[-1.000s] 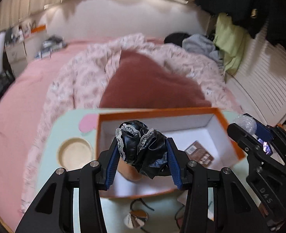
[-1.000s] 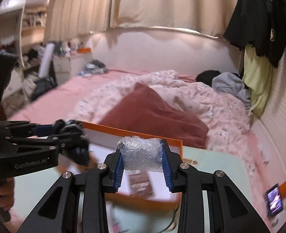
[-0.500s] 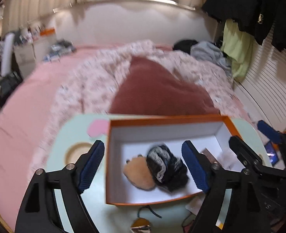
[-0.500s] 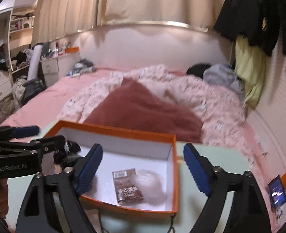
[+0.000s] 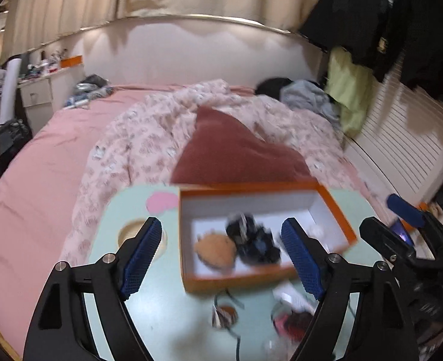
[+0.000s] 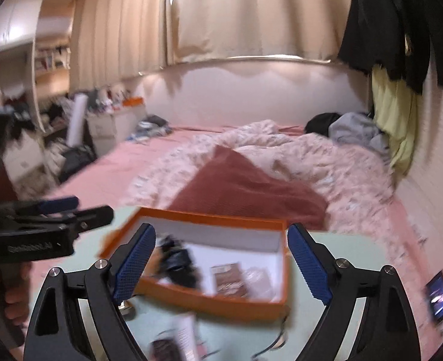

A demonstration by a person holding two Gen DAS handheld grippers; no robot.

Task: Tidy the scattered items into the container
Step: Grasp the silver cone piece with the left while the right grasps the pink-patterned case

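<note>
A bedroom with a pink bed behind holds a pale green bench (image 5: 167, 316), on which the orange-rimmed white cardboard box (image 5: 335, 207) sits as the collecting place. Inside it lie a crumpled black lace cloth (image 5: 253, 242), a tan round pad (image 5: 215, 249) and a brown packet (image 6: 229, 279). Both the left tongs (image 5: 221, 255) and right tongs (image 6: 219, 263) stand apart and empty above the box, free for the blurred clutter near its front wall.

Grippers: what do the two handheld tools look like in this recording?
Both the left gripper and right gripper have matte black forked arms with silver round bolts, and jaws faced with blue cross-hatched pads. The left one's side carries pale lettering, too blurred to read.
</note>
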